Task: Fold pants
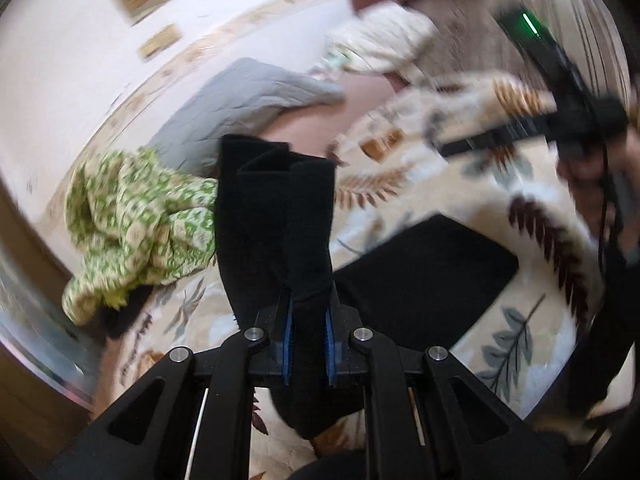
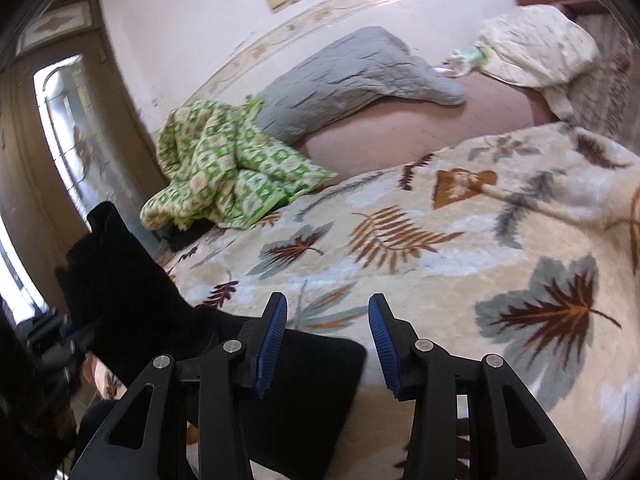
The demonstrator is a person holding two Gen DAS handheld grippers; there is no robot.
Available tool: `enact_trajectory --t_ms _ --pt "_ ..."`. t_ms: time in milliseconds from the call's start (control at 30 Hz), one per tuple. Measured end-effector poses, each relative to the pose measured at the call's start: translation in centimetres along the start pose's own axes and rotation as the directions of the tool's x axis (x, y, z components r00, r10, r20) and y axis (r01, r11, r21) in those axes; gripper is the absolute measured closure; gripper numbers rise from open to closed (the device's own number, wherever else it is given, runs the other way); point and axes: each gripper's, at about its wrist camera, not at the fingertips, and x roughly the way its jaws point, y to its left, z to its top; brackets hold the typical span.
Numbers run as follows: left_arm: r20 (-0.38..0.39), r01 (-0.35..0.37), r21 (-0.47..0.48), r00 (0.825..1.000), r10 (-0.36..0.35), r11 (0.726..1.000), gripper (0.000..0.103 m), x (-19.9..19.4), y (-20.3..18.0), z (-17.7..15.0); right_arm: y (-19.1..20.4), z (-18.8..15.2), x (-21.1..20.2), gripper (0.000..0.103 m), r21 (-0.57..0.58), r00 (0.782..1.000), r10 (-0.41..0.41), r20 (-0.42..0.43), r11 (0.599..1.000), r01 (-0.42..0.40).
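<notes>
The black pants lie partly folded on the leaf-patterned blanket. In the left wrist view, my left gripper is shut on one end of them. That end stands up as a bunched black strip above the fingers. In the right wrist view, my right gripper is open and its blue pads have nothing between them. It hovers over the blanket just past the edge of the flat pants. The lifted end rises at the left. A hand holds the blurred right tool at the upper right.
A crumpled green patterned quilt lies at the blanket's far left edge, with a grey quilt behind it. A cream pillow sits at the back right on the pink sheet. A wooden door stands at the left.
</notes>
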Motion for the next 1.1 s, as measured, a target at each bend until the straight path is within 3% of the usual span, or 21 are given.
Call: enact_trajectory --t_ms 67,200,333,533,700,767,867,933,967,1000,1067,1100 --pt "-0.042 -0.021 0.086 0.999 0.025 0.996 0.093 0.8 -2.6 0.7 -0.5 0.0 -0.1 0.062 0.016 1.000 -0.013 -0.008 1.000 0.013" --pt "-0.087 -0.047 0.165 0.994 0.062 0.985 0.093 2.1 -5.4 1.2 -1.6 0.0 -0.3 0.063 0.047 0.999 -0.047 -0.025 0.998 0.048" --pt "-0.088 -0.042 0.250 0.994 0.065 0.967 0.093 2.5 -8.1 1.7 -2.7 0.0 -0.2 0.063 0.091 0.997 -0.066 -0.045 0.993 0.070" --pt "-0.089 -0.059 0.409 0.991 0.104 0.910 0.093 3.9 -12.6 1.4 -3.7 -0.2 0.0 0.063 0.140 0.997 -0.040 -0.070 0.989 0.049" --pt "-0.155 -0.029 0.513 0.980 0.125 0.858 0.088 5.2 -14.3 0.2 -3.4 -0.2 0.2 0.063 0.135 0.997 -0.004 -0.079 0.991 0.015" --pt "-0.152 -0.014 0.520 0.982 0.109 0.854 0.087 4.8 -14.3 0.2 -3.1 -0.1 0.1 0.063 0.127 0.997 0.017 -0.075 0.992 -0.008" --pt "-0.129 0.093 0.426 0.991 -0.041 0.900 0.077 2.1 -12.7 0.7 -2.5 0.0 -0.2 0.063 0.099 0.997 0.051 -0.060 0.994 -0.045" --pt "-0.091 0.230 0.308 0.973 -0.212 0.923 0.071 -1.0 -10.8 0.8 -1.7 0.2 -0.7 0.063 0.057 0.996 0.078 -0.043 0.996 -0.075" --pt "-0.075 0.273 0.241 0.962 -0.263 0.931 0.065 -2.0 -9.6 0.7 -1.1 0.3 -0.9 0.063 0.028 0.994 0.098 -0.038 0.995 -0.097" --pt "-0.061 0.325 0.118 0.945 -0.320 0.938 0.064 -2.8 -7.4 0.5 -0.4 0.3 -1.1 0.065 -0.001 0.992 0.119 -0.036 0.993 -0.119" --pt "-0.051 0.365 -0.106 0.927 -0.372 0.925 0.064 -2.5 -3.3 -0.2 1.1 0.0 -1.3 0.068 -0.067 0.985 0.165 -0.055 0.983 -0.168" --pt "-0.046 0.373 -0.253 0.917 -0.396 0.893 0.064 -1.9 -0.7 -0.9 2.1 -0.3 -1.2 0.072 -0.103 0.980 0.184 -0.076 0.976 -0.191"
